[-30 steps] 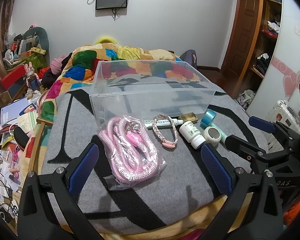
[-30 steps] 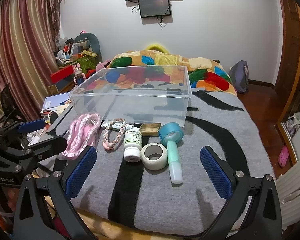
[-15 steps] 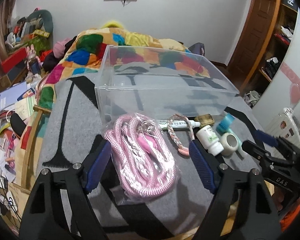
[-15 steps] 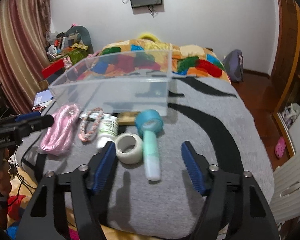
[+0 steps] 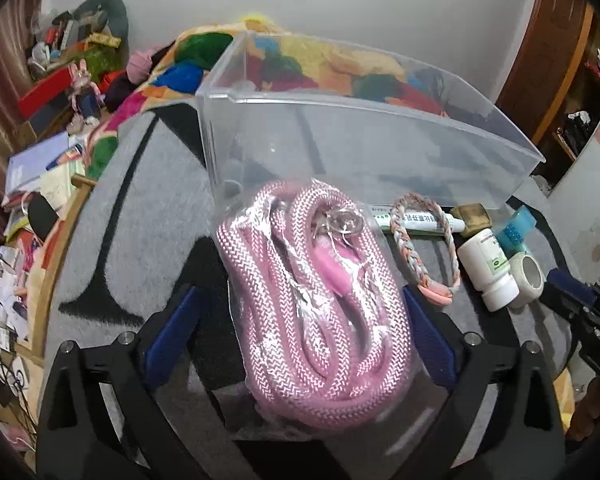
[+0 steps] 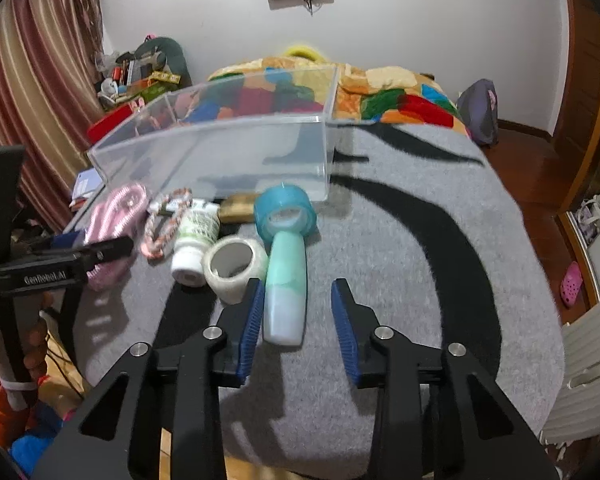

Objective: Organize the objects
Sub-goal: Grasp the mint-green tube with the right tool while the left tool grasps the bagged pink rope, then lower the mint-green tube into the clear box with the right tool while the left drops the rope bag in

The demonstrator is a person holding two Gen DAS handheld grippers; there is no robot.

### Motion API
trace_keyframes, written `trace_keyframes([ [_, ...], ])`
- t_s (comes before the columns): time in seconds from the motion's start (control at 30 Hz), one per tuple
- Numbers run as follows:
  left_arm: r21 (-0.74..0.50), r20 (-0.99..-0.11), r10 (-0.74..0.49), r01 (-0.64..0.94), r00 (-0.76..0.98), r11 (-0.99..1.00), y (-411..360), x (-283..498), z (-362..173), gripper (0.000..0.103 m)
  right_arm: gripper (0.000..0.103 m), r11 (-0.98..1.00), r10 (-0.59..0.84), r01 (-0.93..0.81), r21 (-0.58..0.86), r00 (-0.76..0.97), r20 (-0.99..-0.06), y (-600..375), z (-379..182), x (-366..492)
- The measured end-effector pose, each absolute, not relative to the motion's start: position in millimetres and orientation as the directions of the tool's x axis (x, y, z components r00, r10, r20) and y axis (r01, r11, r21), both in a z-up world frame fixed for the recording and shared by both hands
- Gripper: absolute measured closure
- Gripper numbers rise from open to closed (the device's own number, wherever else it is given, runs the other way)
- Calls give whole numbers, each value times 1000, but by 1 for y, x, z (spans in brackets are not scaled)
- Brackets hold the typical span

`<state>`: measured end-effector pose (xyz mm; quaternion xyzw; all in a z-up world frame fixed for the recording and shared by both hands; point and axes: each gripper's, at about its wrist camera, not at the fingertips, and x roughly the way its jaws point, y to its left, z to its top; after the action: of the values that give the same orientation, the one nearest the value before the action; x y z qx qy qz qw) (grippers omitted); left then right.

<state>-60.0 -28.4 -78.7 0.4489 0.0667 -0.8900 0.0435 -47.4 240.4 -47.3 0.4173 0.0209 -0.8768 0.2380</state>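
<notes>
- Your left wrist view looks forward and down along its fingers, close over the pink rope (image 5: 316, 308), with the clear bin (image 5: 364, 136) just beyond.
- Your right wrist view sits further right, facing the same bin (image 6: 220, 148), close to the green tube (image 6: 286, 280).
- Both views share the bin, the rope (image 6: 116, 216), the white bottle (image 5: 488, 268) (image 6: 194, 240) and the grey blanket (image 5: 140, 208) (image 6: 400, 248).

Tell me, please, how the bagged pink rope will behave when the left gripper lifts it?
The pink rope lies in loose coils, so it will probably sag and droop. Its clear plastic bag looks glossy, so the left gripper may slip. It probably will not roll.
</notes>
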Motion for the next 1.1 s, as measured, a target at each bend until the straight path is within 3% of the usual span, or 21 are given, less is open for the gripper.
trace_keyframes([
  [0.1,-42,-802,-45,132,-596,-990,-22,-63,-81,7,77,-893,-388,417,170,-524,-758,240,-56,-52],
  [0.17,-10,-796,-66,122,-602,-992,-16,-65,-81,13,81,-896,-387,409,171,-530,-755,241,-57,-53],
  [0.23,19,-787,-77,101,-612,-995,-8,-66,-81,26,81,-900,-381,401,168,-539,-751,241,-56,-54],
  [0.33,33,-777,-83,90,-625,-995,-3,-66,-80,35,81,-903,-373,400,154,-556,-743,241,-55,-52],
  [0.73,-91,-754,37,49,-656,-995,-28,-26,-53,49,81,-901,-390,413,135,-632,-669,251,-21,-33],
  [1.1,-104,-652,79,-15,-754,-995,-31,-21,9,50,81,-881,-443,453,135,-691,-571,231,25,-52],
])
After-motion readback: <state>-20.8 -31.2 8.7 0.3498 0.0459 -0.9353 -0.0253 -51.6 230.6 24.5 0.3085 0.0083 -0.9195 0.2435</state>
